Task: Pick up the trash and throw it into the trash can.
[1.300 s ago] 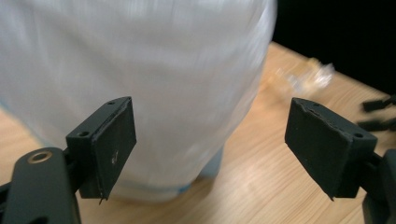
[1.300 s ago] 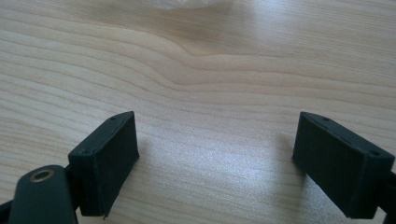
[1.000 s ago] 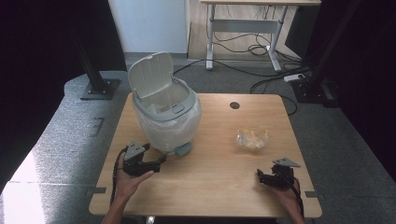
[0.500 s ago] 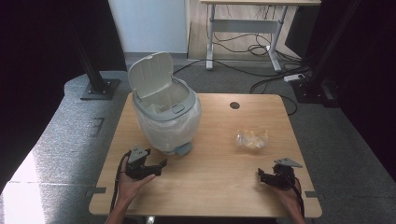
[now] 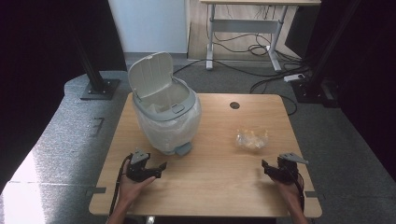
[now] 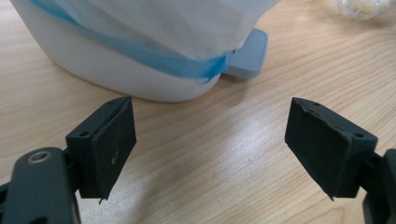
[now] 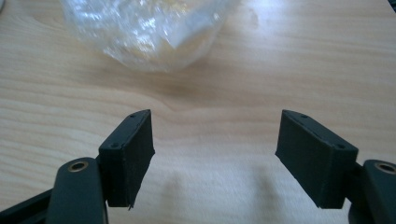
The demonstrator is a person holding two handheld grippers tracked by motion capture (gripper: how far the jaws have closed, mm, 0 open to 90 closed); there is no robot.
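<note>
The table (image 5: pixel 219 186) is pale wood, with a small round hole near its far edge. On its left half stands the bin (image 5: pixel 166 122), white, lined with a white bag, its lid tipped up and back, a blue-grey pedal (image 6: pixel 247 53) jutting from its base toward the person. The wrapper (image 5: pixel 251 138), crumpled clear plastic with something yellowish inside, lies right of centre. The left gripper (image 5: pixel 159 169) sits low over the table just before the pedal, jaws spread, empty. The right gripper (image 5: pixel 265 166) sits near the wrapper on its near side, jaws spread with nothing between them, having just been closing somewhat.
</note>
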